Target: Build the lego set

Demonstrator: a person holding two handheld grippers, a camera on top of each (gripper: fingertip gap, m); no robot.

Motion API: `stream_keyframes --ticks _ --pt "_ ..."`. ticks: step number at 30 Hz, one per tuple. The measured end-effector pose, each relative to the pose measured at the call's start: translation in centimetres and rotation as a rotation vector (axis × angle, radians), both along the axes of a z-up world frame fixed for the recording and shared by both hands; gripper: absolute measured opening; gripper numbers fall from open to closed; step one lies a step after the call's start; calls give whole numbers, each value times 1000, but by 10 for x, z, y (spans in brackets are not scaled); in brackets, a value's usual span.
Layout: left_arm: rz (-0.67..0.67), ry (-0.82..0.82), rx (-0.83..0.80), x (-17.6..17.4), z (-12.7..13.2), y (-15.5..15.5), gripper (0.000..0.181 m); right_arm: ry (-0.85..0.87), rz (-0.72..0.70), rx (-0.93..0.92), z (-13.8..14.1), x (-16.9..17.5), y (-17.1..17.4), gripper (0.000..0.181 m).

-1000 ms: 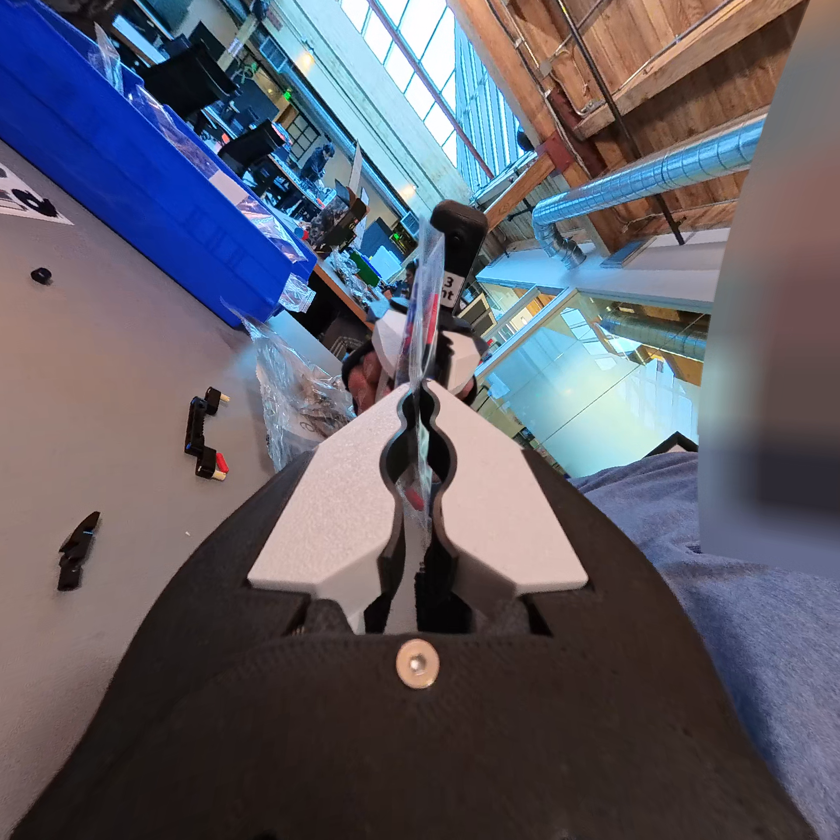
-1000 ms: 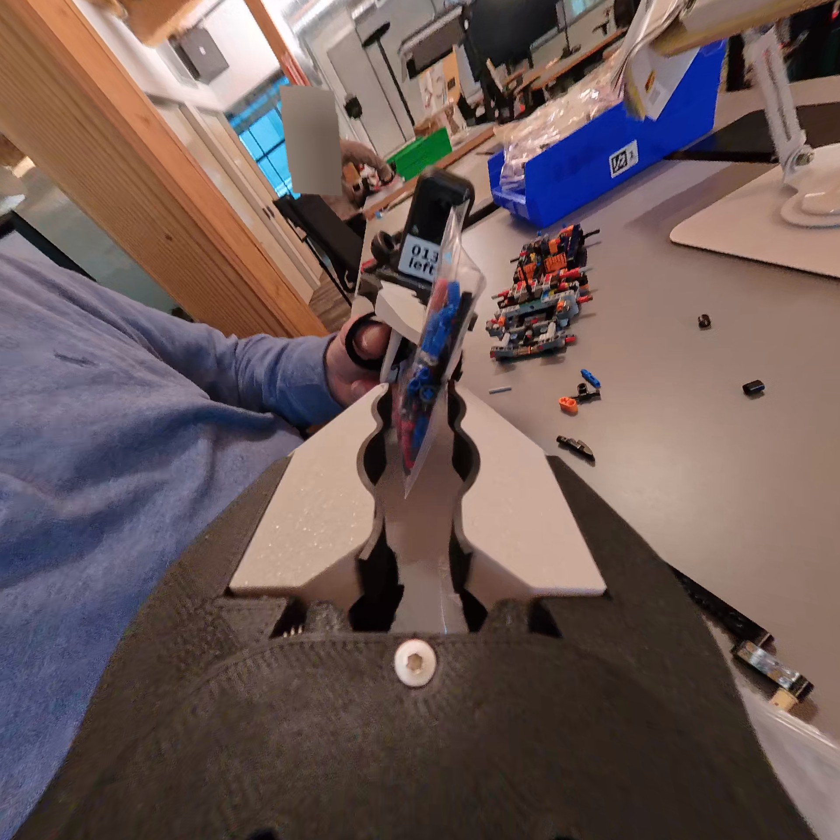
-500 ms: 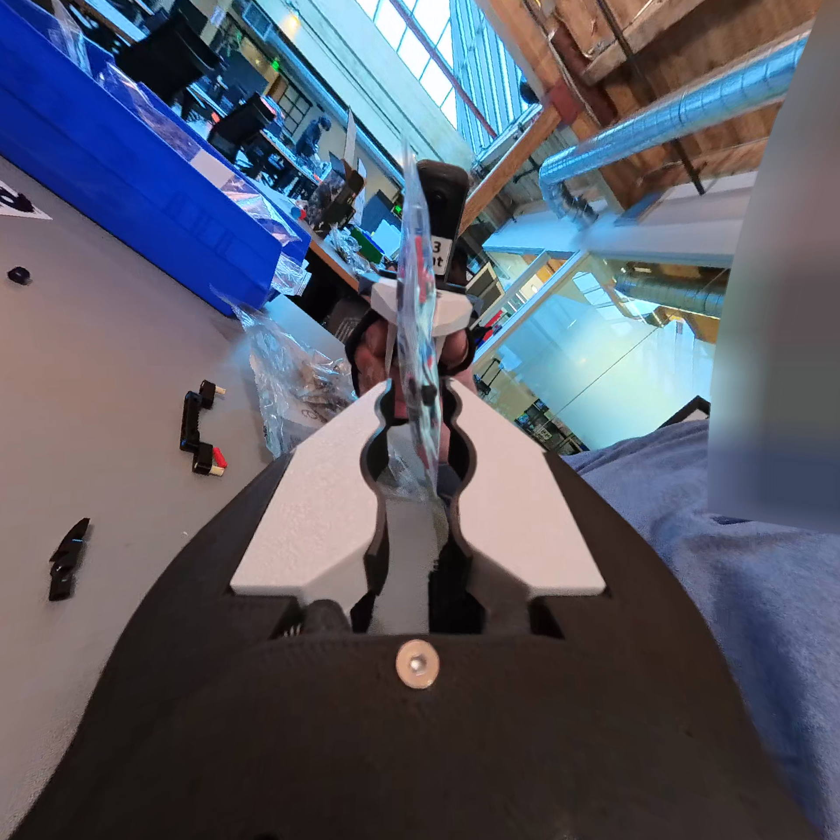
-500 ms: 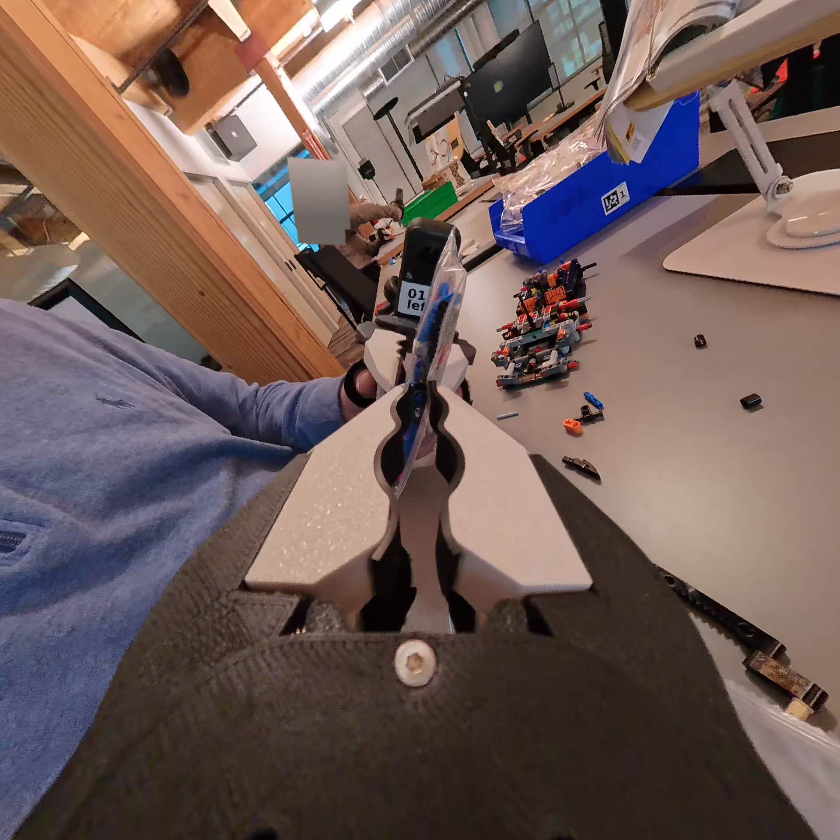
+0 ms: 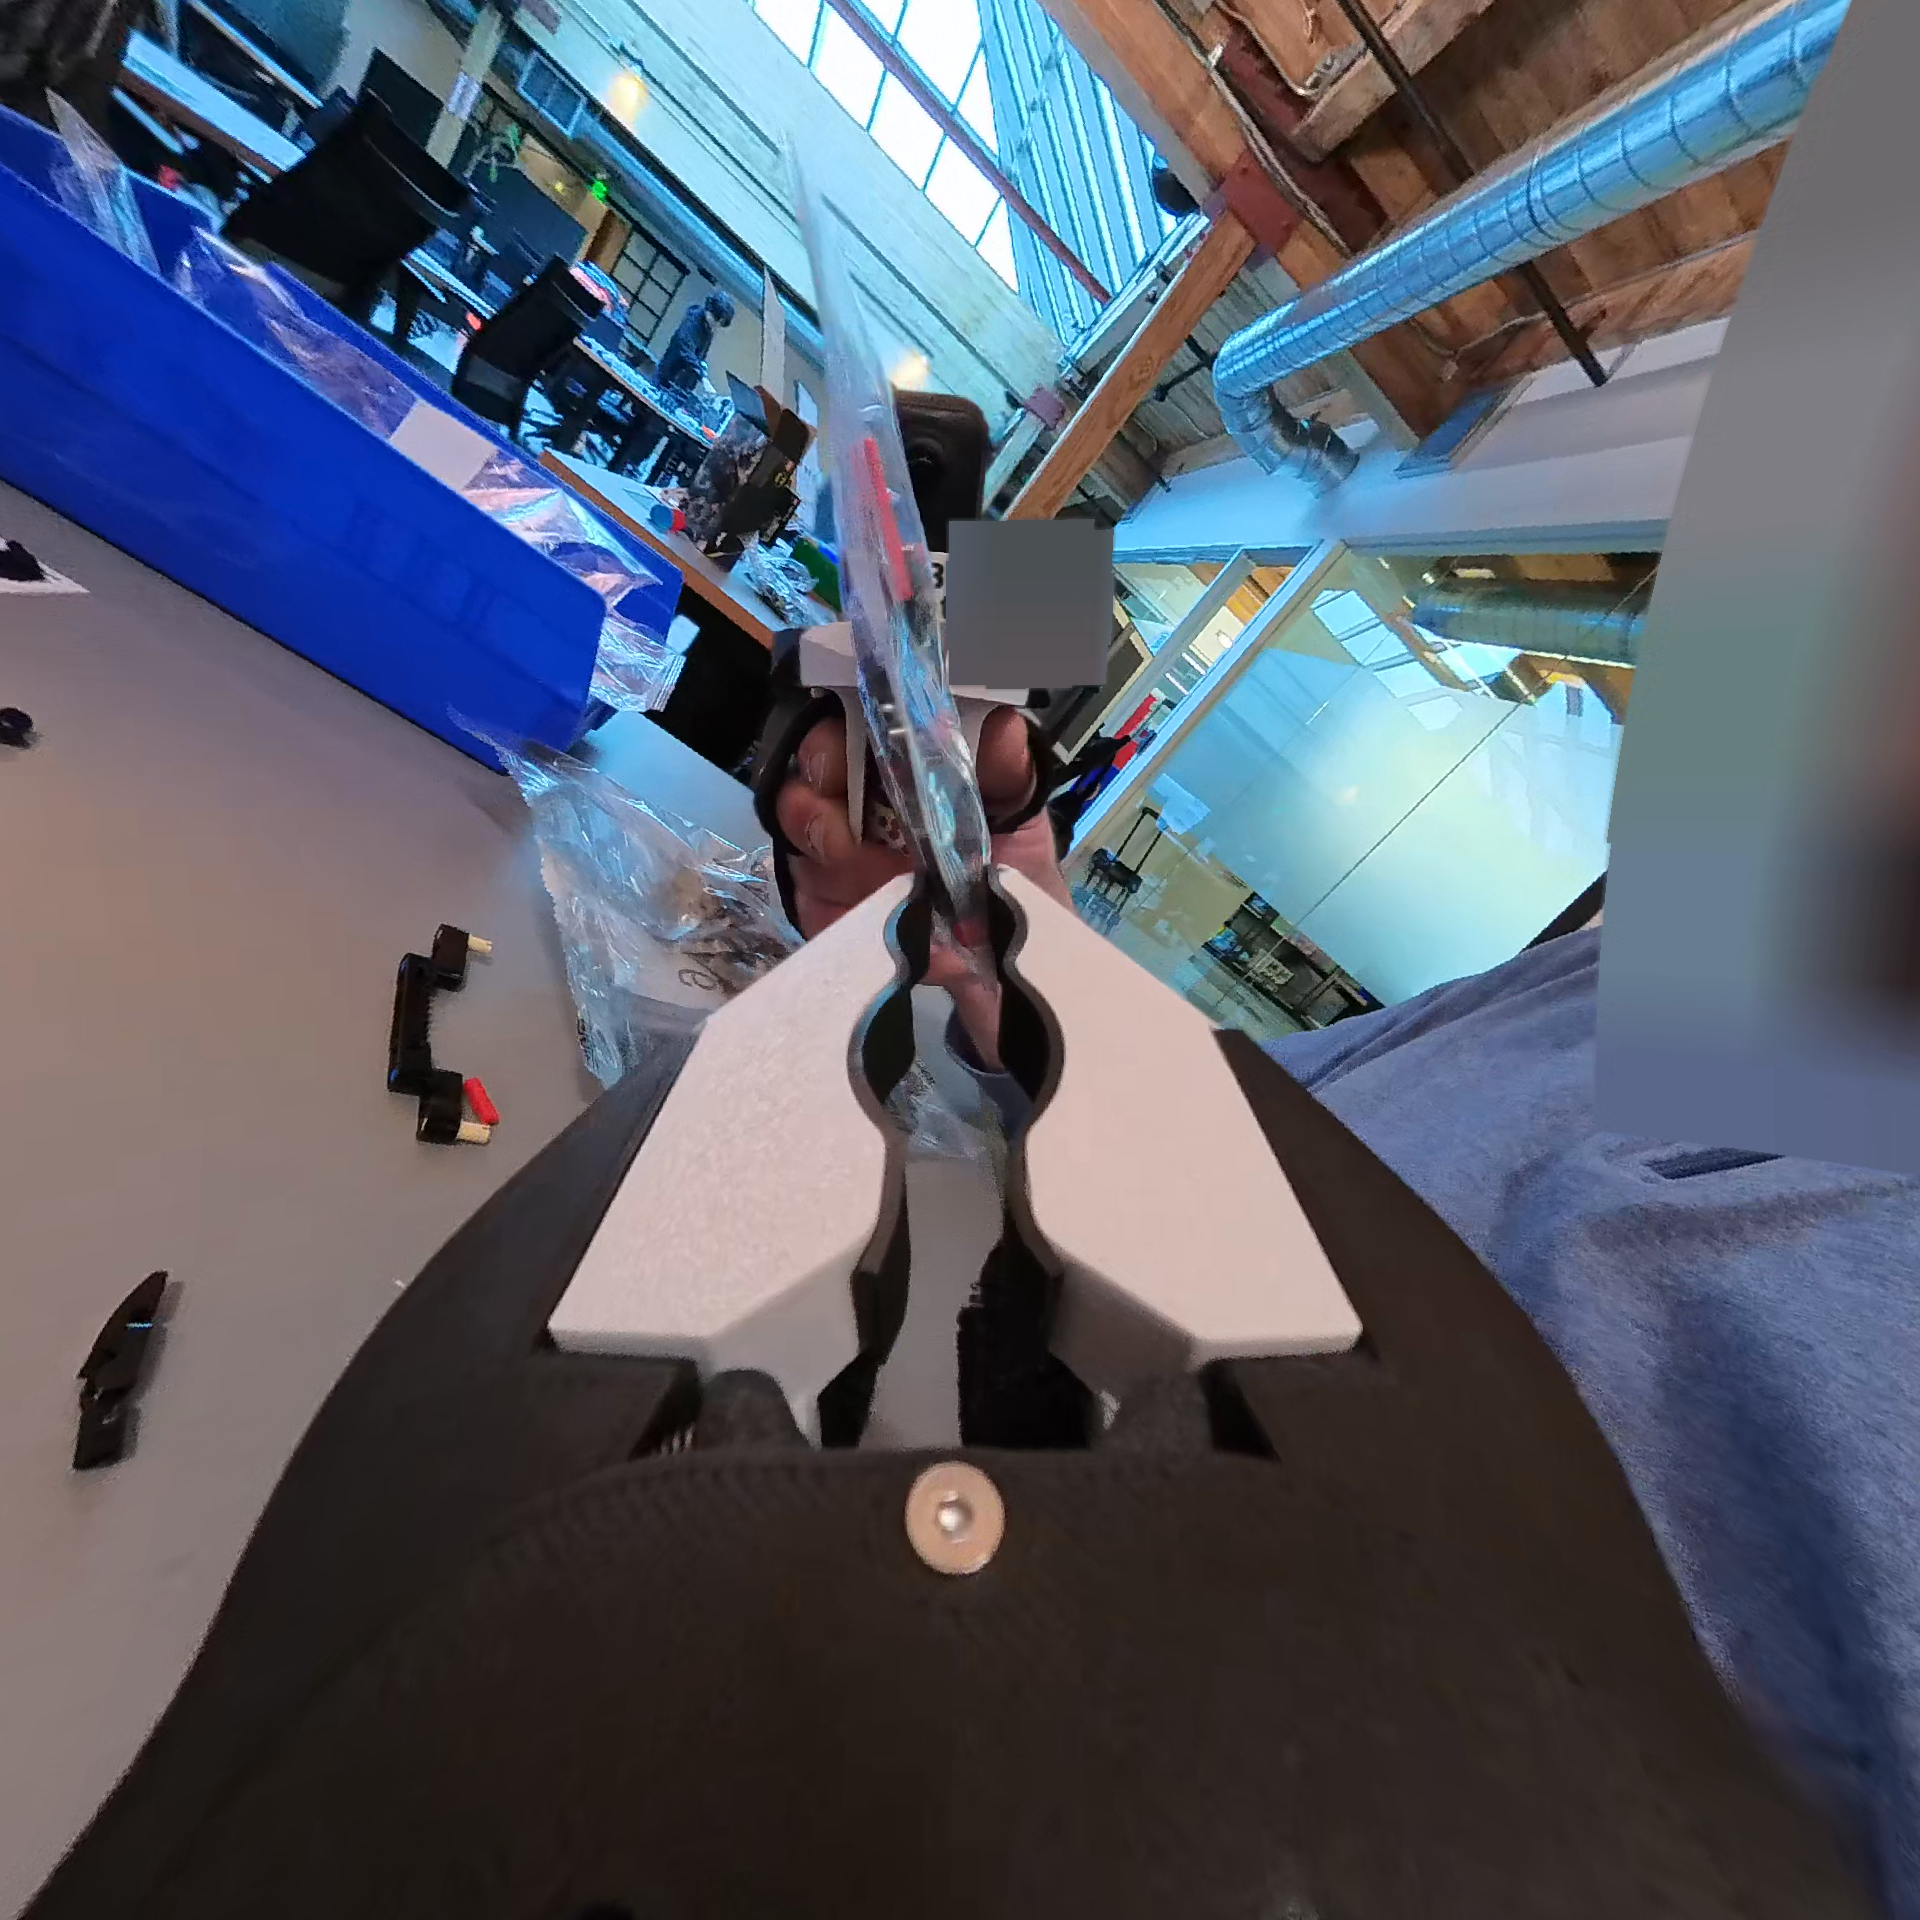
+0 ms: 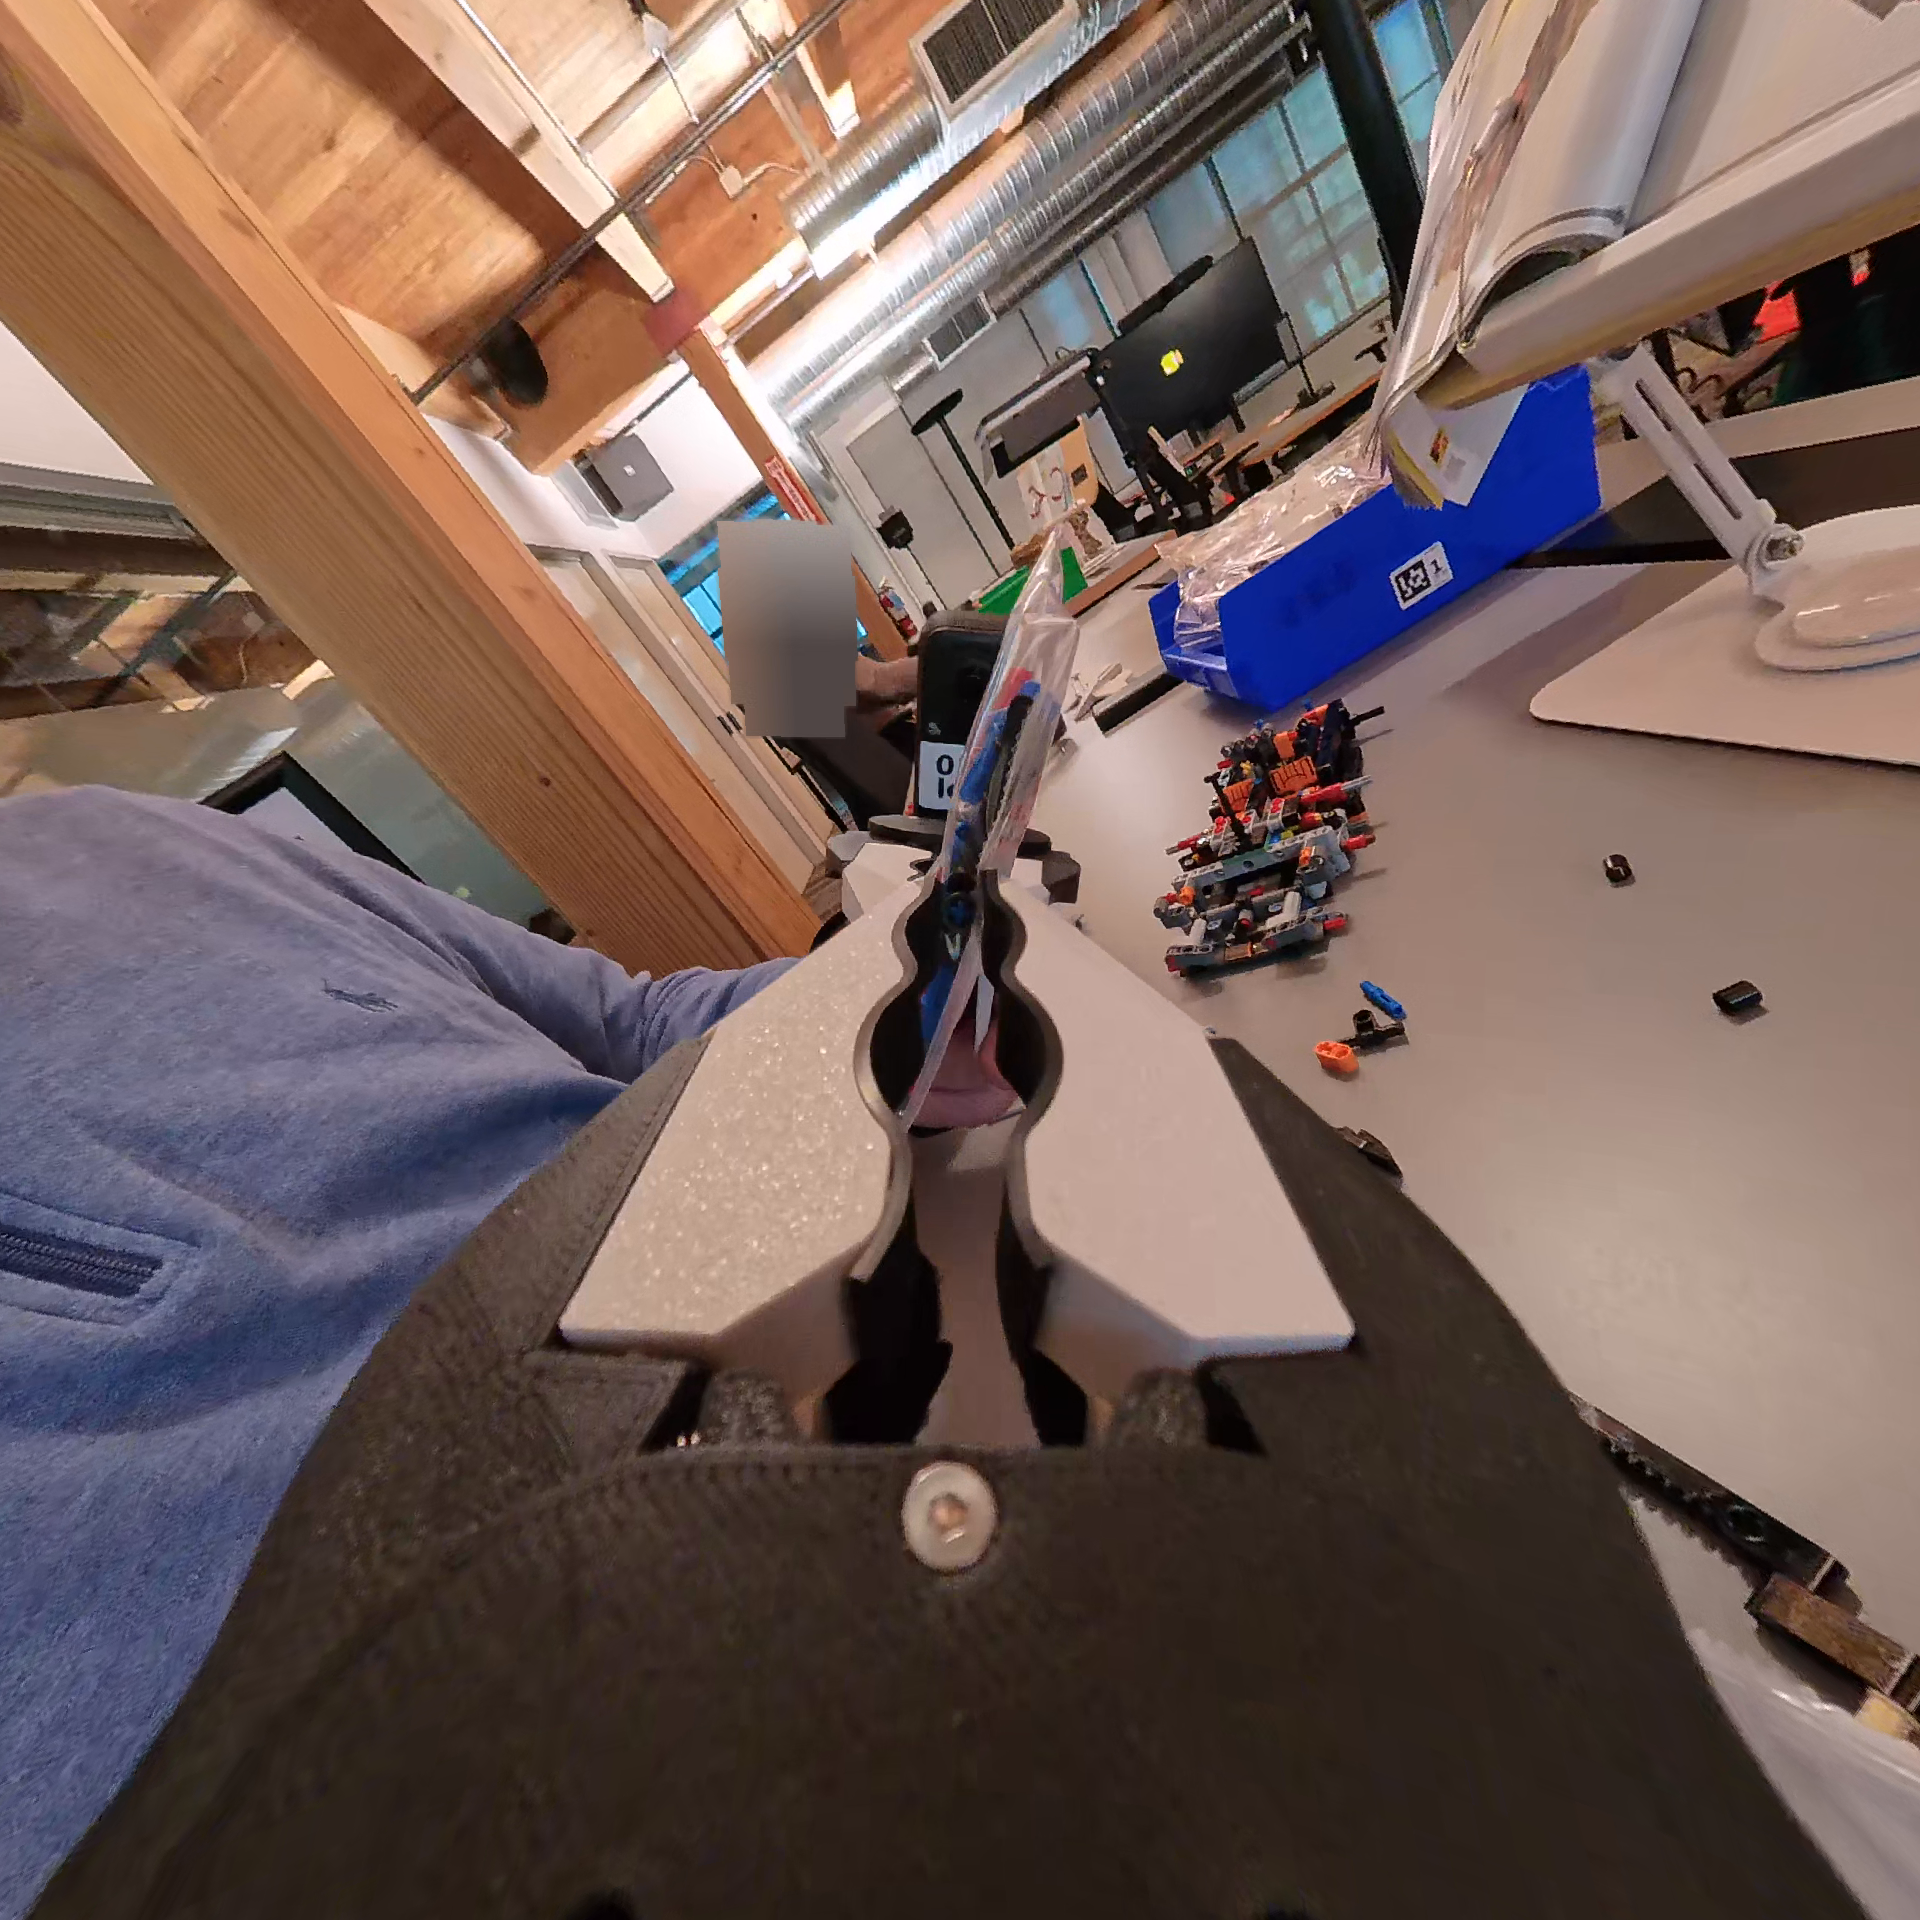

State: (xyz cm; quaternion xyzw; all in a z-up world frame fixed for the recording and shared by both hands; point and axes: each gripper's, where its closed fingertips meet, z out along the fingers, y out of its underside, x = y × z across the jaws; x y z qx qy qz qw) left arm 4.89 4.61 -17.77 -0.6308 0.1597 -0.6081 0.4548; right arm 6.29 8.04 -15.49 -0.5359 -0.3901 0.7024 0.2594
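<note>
Left wrist view: left gripper (image 5: 951, 904) had gone from fully clamped a sec ago to a narrow gap, tips now pinching the lower corner of the clear parts bag (image 5: 899, 665). Bag stood taller than before, held in the air off the table's near edge. Right gripper (image 5: 914, 675) beyond, jaws hidden behind the bag here.

Right wrist view: right gripper (image 6: 961, 899) had narrowed, tips nipping the bag (image 6: 1003, 727), blue and red pieces inside. Partly built model (image 6: 1268, 842) sat mid-table, untouched. Likely both re-gripped to tear the bag open; the build waits on that.
</note>
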Motion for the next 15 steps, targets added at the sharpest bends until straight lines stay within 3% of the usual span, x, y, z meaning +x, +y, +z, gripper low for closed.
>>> stream_keyframes --ticks 11,15 --pt "38 72 52 1 4 0 5 9 -22 20 1 2 1 4" --pt "37 187 37 -2 -5 -1 5 -94 -150 153 -9 11 11 25"
